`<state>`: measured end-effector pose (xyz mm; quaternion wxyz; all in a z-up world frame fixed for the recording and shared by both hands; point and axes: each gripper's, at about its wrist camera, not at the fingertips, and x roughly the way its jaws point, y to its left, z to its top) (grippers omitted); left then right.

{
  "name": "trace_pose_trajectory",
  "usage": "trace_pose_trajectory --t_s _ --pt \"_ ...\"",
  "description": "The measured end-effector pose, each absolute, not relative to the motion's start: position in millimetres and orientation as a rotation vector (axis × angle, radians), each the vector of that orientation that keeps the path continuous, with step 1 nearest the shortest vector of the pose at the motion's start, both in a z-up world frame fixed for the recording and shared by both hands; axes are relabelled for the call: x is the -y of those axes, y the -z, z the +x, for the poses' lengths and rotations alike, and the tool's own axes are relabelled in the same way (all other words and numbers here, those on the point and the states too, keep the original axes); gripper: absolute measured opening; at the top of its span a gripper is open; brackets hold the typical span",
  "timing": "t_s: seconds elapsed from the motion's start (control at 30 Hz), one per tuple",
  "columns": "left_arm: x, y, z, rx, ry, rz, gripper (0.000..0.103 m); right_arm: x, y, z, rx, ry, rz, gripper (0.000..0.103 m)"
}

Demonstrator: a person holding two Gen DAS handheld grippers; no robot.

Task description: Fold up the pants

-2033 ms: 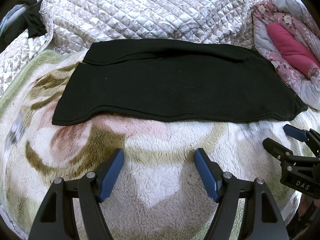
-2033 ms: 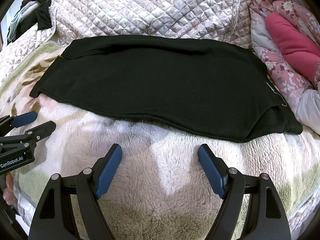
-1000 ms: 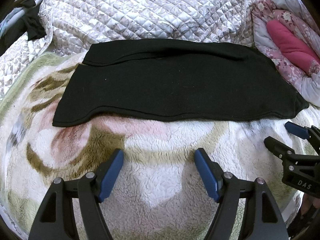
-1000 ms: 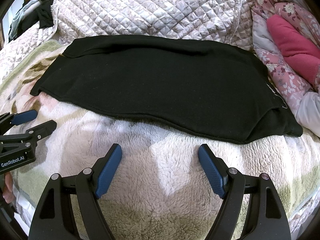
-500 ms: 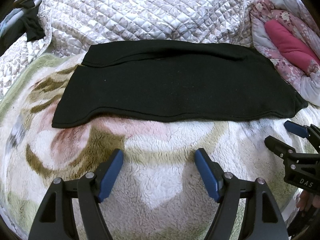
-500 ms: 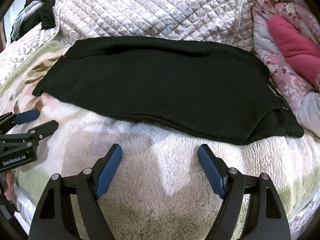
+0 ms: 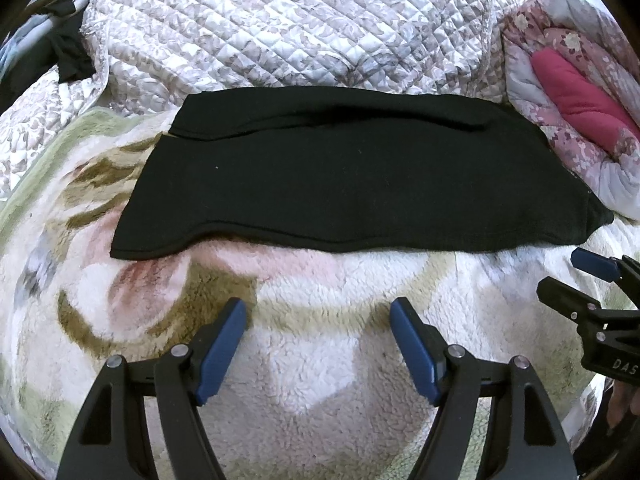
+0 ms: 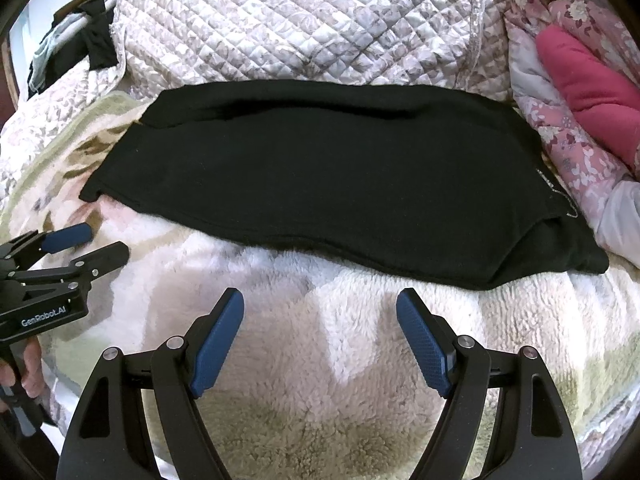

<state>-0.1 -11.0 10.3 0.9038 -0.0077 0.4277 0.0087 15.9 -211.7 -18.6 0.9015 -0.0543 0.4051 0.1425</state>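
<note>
Firstly, from the left wrist camera: the left gripper (image 7: 318, 314) hovers over the fleece blanket (image 7: 320, 392) with its blue-padded jaws spread wide and nothing between them. The black pants (image 7: 352, 184) lie flat on that blanket, well ahead of the fingertips, laid lengthwise from left to right with one layer doubled over another; a lower layer shows along the far left edge. The near hem runs in a gentle wave across the blanket. Behind the pants rises a quilted bedspread (image 7: 288, 28), and a floral comforter (image 7: 576, 92) with a pink lining sits at the far right. The right gripper (image 7: 572, 276) enters at the right margin, jaws parted, just short of the pants' right corner. From the right wrist camera: the right gripper (image 8: 320, 312) likewise stands open and empty above the blanket (image 8: 340, 400), short of the pants (image 8: 328, 176), whose near edge slopes toward the right. At the right end an under layer juts out beneath the top layer, with a thin pale stitch line visible there. The left gripper (image 8: 94, 244) shows at the left margin, jaws apart, near the pants' left corner but not touching it. Dark clothing (image 8: 96, 44) hangs at the upper left beyond the bedspread (image 8: 304, 20).
</note>
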Motion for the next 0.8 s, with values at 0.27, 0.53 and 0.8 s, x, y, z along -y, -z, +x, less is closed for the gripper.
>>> trace_pose_trajectory --t_s 0.27,0.53,0.8 --pt "5.0 -14.6 -1.6 -0.865 -0.028 -0.036 0.077 225.2 12.5 17.0 -0.825 -0.283 -0.065 0.079" --pt "-20.9 -17.5 -0.1 -0.856 -0.076 -0.109 0.077 266.1 3.5 19.7 -0.781 -0.191 0.003 0.079" --pt "-73.1 -11.6 9.6 -0.87 -0.184 -0.287 0.076 338.2 3.7 29.0 -0.788 -0.033 0.243 0.079"
